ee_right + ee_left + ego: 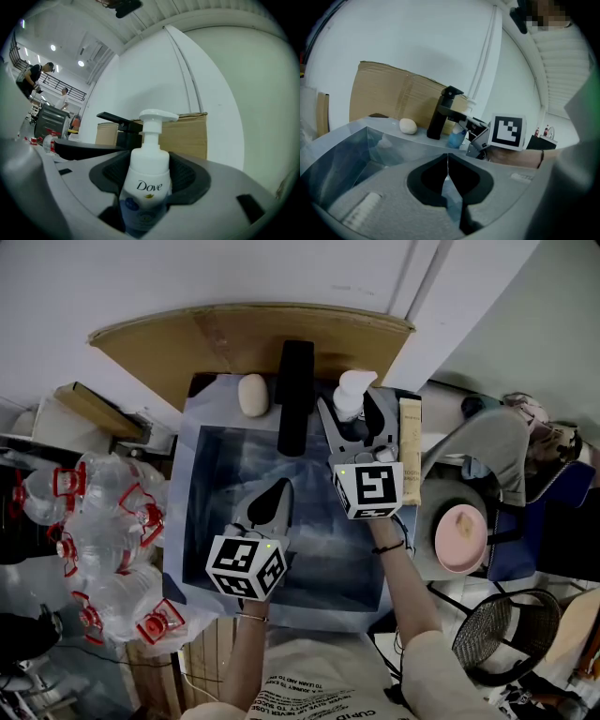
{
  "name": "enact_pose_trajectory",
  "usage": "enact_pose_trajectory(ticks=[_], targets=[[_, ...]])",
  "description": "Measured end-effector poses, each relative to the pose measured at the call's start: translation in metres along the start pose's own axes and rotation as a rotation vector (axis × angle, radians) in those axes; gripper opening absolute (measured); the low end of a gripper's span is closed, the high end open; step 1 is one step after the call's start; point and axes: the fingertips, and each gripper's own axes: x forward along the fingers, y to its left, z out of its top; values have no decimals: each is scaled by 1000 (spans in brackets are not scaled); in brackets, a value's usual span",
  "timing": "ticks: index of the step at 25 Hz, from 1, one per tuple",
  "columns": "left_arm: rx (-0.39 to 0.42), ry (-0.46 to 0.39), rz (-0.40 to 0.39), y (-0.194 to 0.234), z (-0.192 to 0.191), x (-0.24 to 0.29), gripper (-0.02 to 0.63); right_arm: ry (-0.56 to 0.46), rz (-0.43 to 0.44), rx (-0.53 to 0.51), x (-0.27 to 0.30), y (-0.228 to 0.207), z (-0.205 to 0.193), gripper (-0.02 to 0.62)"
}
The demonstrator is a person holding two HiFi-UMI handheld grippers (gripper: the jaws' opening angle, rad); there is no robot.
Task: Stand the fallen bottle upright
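Two grippers were over the sink (187, 521), and only one carried anything. The right gripper (356, 427) had its jaws clamped on either side of the pump bottle (144, 183), the dark pads pressed against the white body just below the neck. The left gripper (448, 161) hung above the basin with its jaws closed together on nothing.

The pump bottle was at the back rim of the sink, just to the right of the black faucet (295, 395), with the soap bar (253, 395) on the faucet's far side. It was upright, pump head on top and label the right way up; from above, the head view showed mostly the white pump (a fair sign that it was vertical). In the left gripper view its blue lower part sat low against the ledge beside the faucet; whether the base actually rested on the rim or hung just clear of it could not be told.

By my reading, most of the task was done: the bottle was off its side, turned vertical and brought over a flat spot. What seemed left was to make sure the base sat square on the ledge, open the jaws and draw the gripper back without brushing the pump head; a nudge there could tip it towards the basin.
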Motion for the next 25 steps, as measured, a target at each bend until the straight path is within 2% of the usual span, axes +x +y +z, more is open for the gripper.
enact_pose_trajectory(ticks=[3, 8, 12, 19, 21, 25], targets=[[-1, -4, -2, -1, 1, -1, 25, 25, 17, 40, 1, -1, -4, 247], [0, -9, -8, -4, 3, -2, 25, 37, 37, 102, 0, -2, -6, 299], [5, -18, -15, -8, 7, -4, 25, 33, 47, 108, -5, 0, 1, 299], [19, -48, -19, -14, 18, -14, 25, 40, 7, 84, -23, -8, 14, 299], [24, -58, -19, -17, 21, -18, 25, 48, -12, 81, -32, -9, 16, 291], [40, -79, -21, -21, 31, -25, 25, 68, -40, 87, -49, -10, 19, 220]])
